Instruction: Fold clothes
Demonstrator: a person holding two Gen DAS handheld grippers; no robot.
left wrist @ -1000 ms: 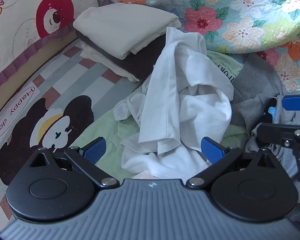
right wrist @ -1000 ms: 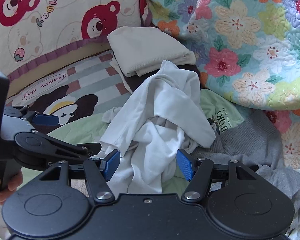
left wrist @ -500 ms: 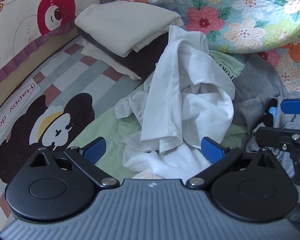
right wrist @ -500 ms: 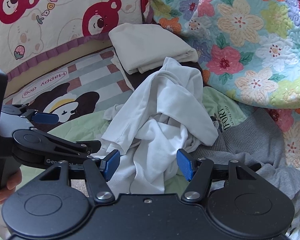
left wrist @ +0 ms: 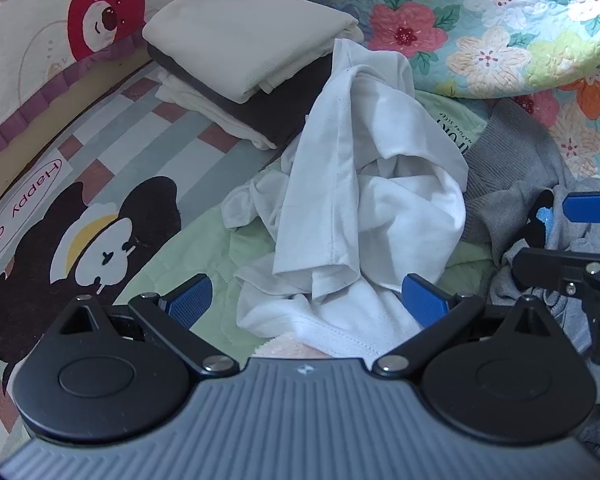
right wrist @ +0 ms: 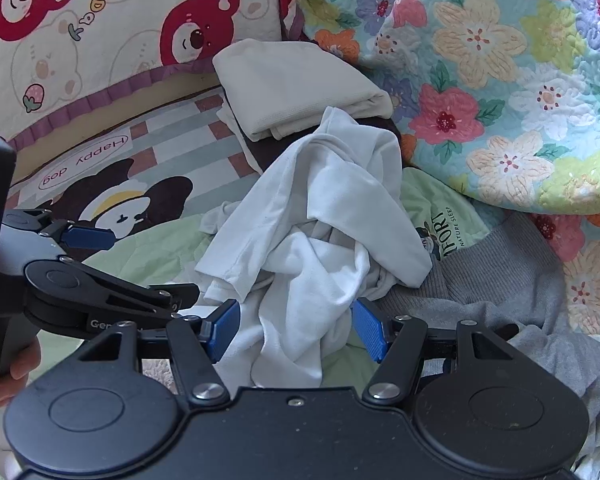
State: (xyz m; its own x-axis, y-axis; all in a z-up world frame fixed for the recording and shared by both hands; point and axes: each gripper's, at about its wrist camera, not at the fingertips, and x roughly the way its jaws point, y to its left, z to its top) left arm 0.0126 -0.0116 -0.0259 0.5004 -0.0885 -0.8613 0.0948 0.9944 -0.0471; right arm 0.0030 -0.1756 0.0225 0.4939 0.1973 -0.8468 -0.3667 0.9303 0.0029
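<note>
crumpled white T-shirt (left wrist: 364, 200) heaped on green quilt (left wrist: 188, 256), beside folded stack (left wrist: 244, 56) | left gripper (left wrist: 306, 300) jaws wide, empty | right gripper (right wrist: 296, 330) jaws spread, astride shirt's near folds, nothing pinched | step: reaching to pick | next: likely close on hem, lift, spread flat

home bedroom | floral quilt (right wrist: 500, 80) | bear-print pillow (right wrist: 100, 32) | cartoon sheet (left wrist: 100, 184)

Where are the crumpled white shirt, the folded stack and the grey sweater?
crumpled white shirt (left wrist: 364, 200), left wrist view, its bunched middle.
folded stack (right wrist: 296, 80), right wrist view, top cream piece.
grey sweater (right wrist: 496, 276), right wrist view, ribbed part.
</note>
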